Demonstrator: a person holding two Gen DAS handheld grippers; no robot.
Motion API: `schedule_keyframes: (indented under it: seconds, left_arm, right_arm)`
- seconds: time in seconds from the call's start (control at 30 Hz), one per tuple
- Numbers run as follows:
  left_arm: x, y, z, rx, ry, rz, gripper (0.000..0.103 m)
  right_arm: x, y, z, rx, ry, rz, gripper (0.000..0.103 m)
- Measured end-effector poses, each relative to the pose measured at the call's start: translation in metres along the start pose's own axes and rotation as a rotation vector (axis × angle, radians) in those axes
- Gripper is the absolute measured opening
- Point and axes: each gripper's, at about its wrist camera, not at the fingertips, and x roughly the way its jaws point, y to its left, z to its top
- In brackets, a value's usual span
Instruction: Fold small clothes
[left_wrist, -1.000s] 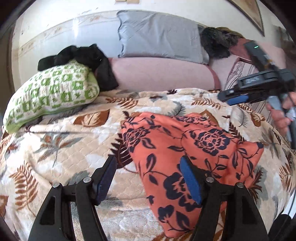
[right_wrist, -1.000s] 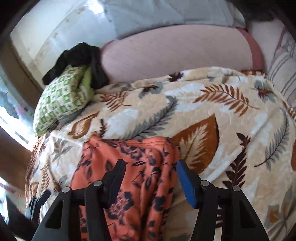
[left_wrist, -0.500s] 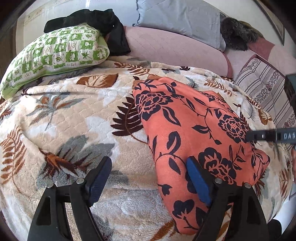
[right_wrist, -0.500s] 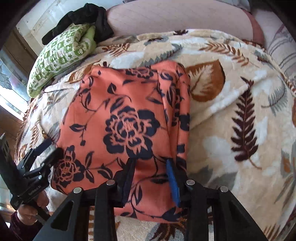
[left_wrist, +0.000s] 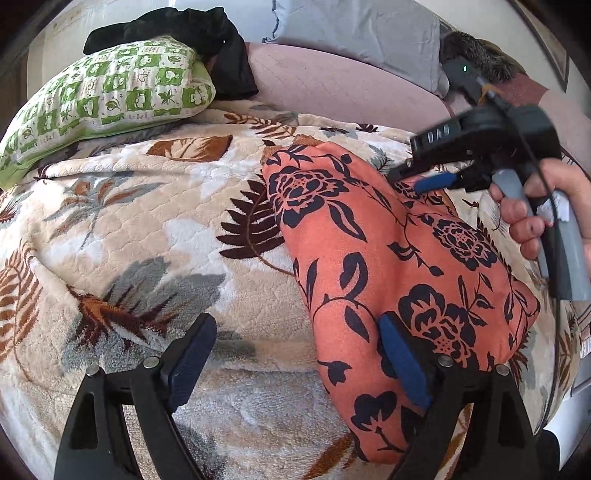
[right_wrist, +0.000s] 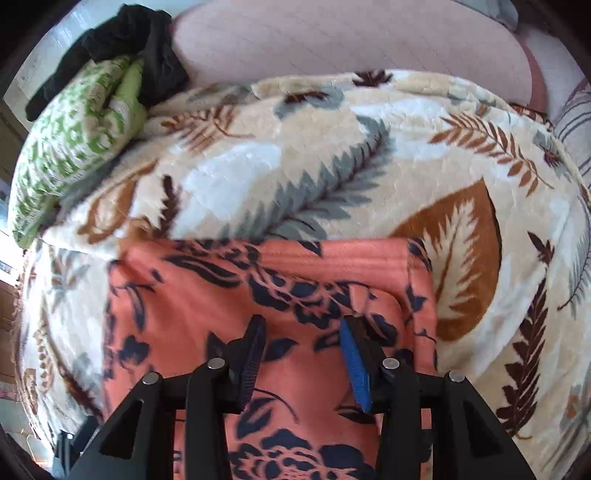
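1. Cloth: orange with a dark floral print, lying folded on the bed, toward the right side in the left wrist view. In the right wrist view a folded layer with a rounded edge lies on top of a wider layer beneath.
2. Blanket: cream, with brown and grey leaf print, covering the bed under the cloth.
3. Left tongs: jaws spread wide. One finger is over bare blanket, the other sits against the near left edge of the cloth. Nothing is held between them.
4. Right tongs: jaws parted with a clear gap, hovering low over the top layer of the cloth. Whether the tips touch the fabric cannot be told. In the left wrist view they appear at the far right corner of the cloth, held by the right hand.
5. Green pillow: green and white pattern, at the head of the bed, well apart from the cloth.
6. Black garment: bunched up, resting on and behind the green pillow.
7. Grey pillow: against the wall, above a pink bolster.
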Motion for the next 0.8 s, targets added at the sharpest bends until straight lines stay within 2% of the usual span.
schedule_keyframes:
  seconds: [0.07,0.17,0.23,0.3,0.37,0.47,0.53,0.6,0.7,0.8]
  left_arm:
    - [0.0,0.0,0.0,-0.002,-0.002,0.0,0.09]
    - [0.001,-0.002,-0.001,0.005,-0.007,0.008,0.091]
    - [0.001,-0.003,-0.001,0.009,-0.011,0.014,0.092]
    - [0.001,-0.003,-0.001,0.017,-0.012,0.03,0.092]
    - [0.002,-0.001,0.0,0.011,0.0,0.005,0.092]
    - [0.0,0.004,0.003,-0.022,0.016,-0.028,0.092]
    - [-0.005,0.007,0.005,-0.038,0.006,-0.04,0.092]
    - [-0.013,0.009,0.006,-0.049,-0.017,-0.04,0.092]
    - [-0.02,0.007,0.006,-0.033,-0.046,-0.021,0.092]
    - [-0.01,0.0,0.001,0.012,-0.004,0.013,0.092]
  right_arm:
    - [-0.017,0.023,0.005,-0.044,-0.052,0.131,0.045]
    - [-0.019,0.068,0.01,-0.114,-0.064,0.226,0.045]
    - [0.007,0.09,0.013,-0.133,-0.01,0.223,0.045]
    - [0.055,0.096,0.01,-0.145,0.093,0.14,0.045]
    - [0.059,0.093,0.006,-0.159,0.053,0.167,0.046]
    - [0.035,0.08,0.004,-0.078,0.064,0.214,0.046]
    - [0.009,0.064,-0.004,-0.065,0.027,0.231,0.046]
    - [-0.022,0.045,-0.019,-0.044,-0.011,0.256,0.046]
    - [-0.064,0.011,-0.047,0.005,-0.066,0.251,0.046]
    - [-0.085,-0.016,-0.082,0.037,-0.065,0.236,0.046]
